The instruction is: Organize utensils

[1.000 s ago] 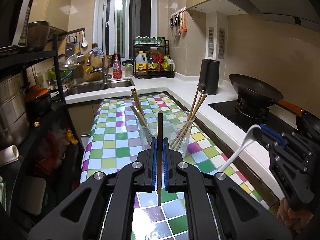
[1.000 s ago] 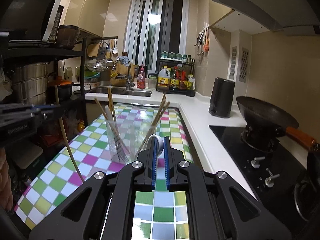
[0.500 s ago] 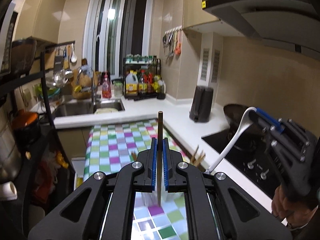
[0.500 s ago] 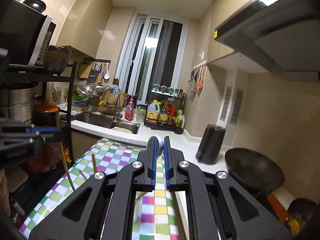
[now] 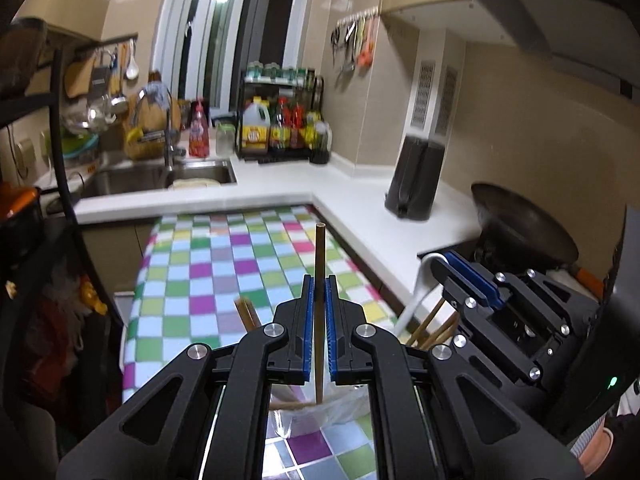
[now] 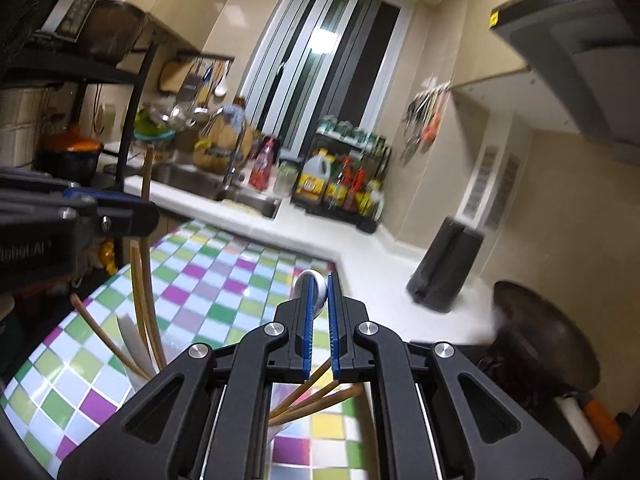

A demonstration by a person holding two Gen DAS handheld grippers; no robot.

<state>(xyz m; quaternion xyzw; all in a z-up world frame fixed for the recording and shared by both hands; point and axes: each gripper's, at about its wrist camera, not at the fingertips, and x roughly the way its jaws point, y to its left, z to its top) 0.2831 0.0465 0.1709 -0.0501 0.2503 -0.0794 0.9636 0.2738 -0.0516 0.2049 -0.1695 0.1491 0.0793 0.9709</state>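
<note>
only the left view shows the left hand-held gripper (image 5: 319, 292) pinching a chopstick (image 5: 319, 256); the right hand-held gripper (image 6: 319, 296) clamps a white spoon (image 6: 316, 286).

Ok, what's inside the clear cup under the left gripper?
The clear cup holds wooden chopsticks; the one clamped in the left gripper hangs with its tip at the rim. The gripper body covers the cup's sides, so no count.

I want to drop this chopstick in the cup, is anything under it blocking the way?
Nothing visible blocks it. The chopstick, clamped in the left tool, hangs over the clear cup, where another chopstick lies slanted.
</note>
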